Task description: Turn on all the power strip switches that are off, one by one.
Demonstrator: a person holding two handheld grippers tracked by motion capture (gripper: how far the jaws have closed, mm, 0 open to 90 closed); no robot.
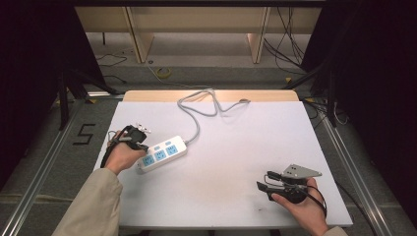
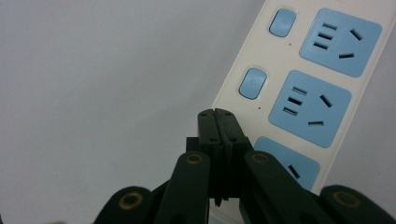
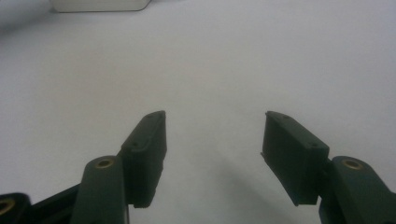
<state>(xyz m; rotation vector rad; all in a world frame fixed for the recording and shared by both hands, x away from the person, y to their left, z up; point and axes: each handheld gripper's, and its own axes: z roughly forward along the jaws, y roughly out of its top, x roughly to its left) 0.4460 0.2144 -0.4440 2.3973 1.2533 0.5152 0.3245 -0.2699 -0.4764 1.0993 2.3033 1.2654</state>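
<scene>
A white power strip (image 1: pixel 161 154) with three blue sockets lies on the white bench (image 1: pixel 236 162), toward its left side and set at a slant, its near end lower left and its far end upper right. In the left gripper view the power strip (image 2: pixel 299 88) shows two blue sockets in full and part of a third, each of the two full ones with a small blue push button (image 2: pixel 252 83) beside it on the strip's edge. A grey cord (image 1: pixel 201 108) leaves the strip's far end and runs in loose curves up to the bench's far edge, ending in a plug (image 1: pixel 243 102) that lies on the bench.

The left tongs (image 1: pixel 142 146) sit at the near end of the strip, held in the person's left hand (image 1: pixel 123 156). In the left gripper view the left tongs (image 2: pixel 218 115) have their two black jaws pressed flat together with nothing between them, and the tips lie over the strip's long edge, just below the second button. Whether the tips touch the strip cannot be told.

The right tongs (image 1: pixel 263 188) are well apart from the strip, near the bench's front right corner, held in the person's right hand (image 1: pixel 302 206) with a grey three-cornered plate on top. In the right gripper view the right tongs (image 3: pixel 215 135) stand wide open and hold nothing, with bare white bench between the jaws, and a white corner of the strip (image 3: pixel 100 5) shows at the top left.

A beige sleeve (image 1: pixel 93 206) covers the left forearm.
</scene>
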